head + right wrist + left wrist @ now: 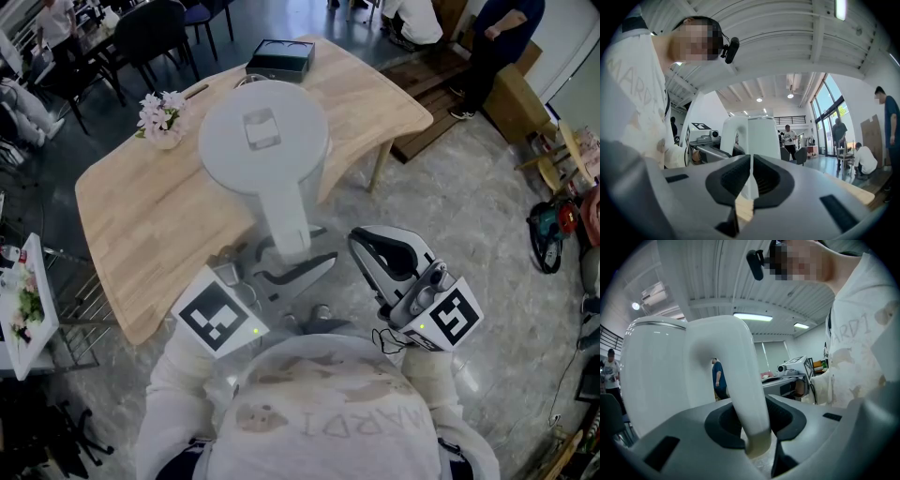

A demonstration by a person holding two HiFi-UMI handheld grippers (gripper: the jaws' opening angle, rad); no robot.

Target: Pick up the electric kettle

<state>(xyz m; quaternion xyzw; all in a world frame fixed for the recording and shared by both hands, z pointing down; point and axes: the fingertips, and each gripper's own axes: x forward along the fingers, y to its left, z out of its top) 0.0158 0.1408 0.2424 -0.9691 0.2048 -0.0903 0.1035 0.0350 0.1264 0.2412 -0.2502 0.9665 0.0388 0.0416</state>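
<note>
The left claw (281, 258) (754, 427) is clamped on the curved white handle (286, 220) (740, 380) of the white electric kettle (264, 141) (651, 376) (761, 136), its pads pressing the handle's lower end. The kettle is upright over the near part of the light wooden counter (150, 225); its base is hidden. The right claw (364, 242) (751, 183) is beside the kettle, apart from it, with its jaws together and nothing between them.

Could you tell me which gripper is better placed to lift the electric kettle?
Left: the left gripper grips the electric kettle by its handle; the right gripper is shut and empty.
</note>
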